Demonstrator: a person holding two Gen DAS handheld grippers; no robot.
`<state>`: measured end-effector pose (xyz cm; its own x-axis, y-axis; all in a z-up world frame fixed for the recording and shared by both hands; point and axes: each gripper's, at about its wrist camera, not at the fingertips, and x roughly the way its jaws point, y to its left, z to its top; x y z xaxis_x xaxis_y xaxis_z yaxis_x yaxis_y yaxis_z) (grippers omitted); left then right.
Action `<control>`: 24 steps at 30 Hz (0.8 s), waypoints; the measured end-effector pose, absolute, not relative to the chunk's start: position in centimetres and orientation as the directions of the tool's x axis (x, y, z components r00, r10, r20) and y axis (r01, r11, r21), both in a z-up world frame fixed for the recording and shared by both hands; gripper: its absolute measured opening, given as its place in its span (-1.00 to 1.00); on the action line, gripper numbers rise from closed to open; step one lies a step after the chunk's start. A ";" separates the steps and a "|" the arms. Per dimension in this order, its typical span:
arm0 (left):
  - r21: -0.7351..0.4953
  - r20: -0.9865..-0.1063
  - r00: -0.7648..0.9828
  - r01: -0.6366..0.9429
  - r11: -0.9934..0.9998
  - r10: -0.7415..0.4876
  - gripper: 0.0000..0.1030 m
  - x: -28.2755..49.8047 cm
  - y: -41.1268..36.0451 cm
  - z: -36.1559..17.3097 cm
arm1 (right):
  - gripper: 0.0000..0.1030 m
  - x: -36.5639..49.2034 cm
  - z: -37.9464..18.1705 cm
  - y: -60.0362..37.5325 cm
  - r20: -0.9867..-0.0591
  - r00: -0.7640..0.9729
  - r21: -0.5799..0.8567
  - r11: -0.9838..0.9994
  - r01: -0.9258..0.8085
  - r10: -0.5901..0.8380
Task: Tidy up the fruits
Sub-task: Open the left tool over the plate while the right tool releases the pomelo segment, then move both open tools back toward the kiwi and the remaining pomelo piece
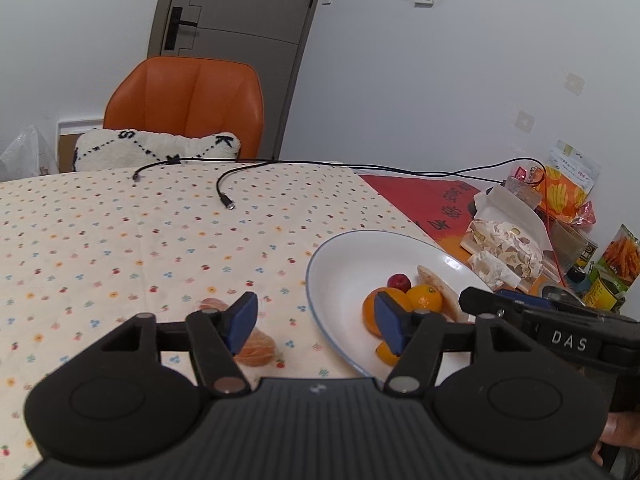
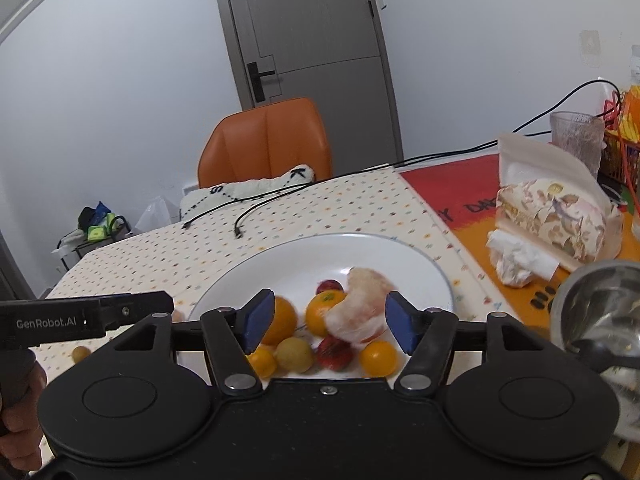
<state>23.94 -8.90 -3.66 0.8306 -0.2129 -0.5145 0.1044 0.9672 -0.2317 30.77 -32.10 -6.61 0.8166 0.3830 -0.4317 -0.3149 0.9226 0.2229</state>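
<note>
A white plate [image 2: 320, 252] holds two oranges [image 2: 280, 320], a blurred peeled citrus piece [image 2: 356, 312] and several small red and yellow tomatoes [image 2: 378, 356]. My right gripper [image 2: 330, 324] hovers open over the plate's near side. The peeled piece lies between its blue pads, with a gap on the left. In the left wrist view, my left gripper [image 1: 316, 326] is open just left of the plate [image 1: 352, 248]. Peeled orange segments [image 1: 256, 348] lie on the tablecloth by its left pad. One small yellow fruit [image 2: 80, 354] sits off the plate.
A tissue pack [image 2: 552, 216], a glass [image 2: 576, 140] and a metal bowl [image 2: 600, 312] stand right of the plate. Black cables [image 1: 224, 192] trail across the dotted tablecloth. Snack bags [image 1: 616, 264] crowd the far right. An orange chair [image 1: 188, 104] stands behind the table.
</note>
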 end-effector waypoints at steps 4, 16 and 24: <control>-0.227 -0.515 0.835 0.083 0.970 -0.192 0.49 23.0 -8.2 -3.3 | 0.24 29.9 -6.6 -31.5 -0.433 0.806 0.235 0.914 -0.331 0.403; -0.217 -0.508 0.853 0.012 0.976 -0.123 0.70 20.3 -5.7 -2.5 | 0.49 27.8 -5.9 -29.8 -0.409 0.797 0.247 0.895 -0.372 0.444; -0.213 -0.498 0.863 -0.027 0.977 -0.085 0.76 18.5 -3.8 -2.1 | 0.67 26.8 -5.6 -28.1 -0.390 0.780 0.250 0.871 -0.422 0.490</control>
<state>18.52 -3.76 -2.13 0.8630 -0.0845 -0.4980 -0.0274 0.9766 -0.2132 26.85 -28.10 -5.64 0.7798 0.4900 -0.3897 -0.4224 0.8712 0.2502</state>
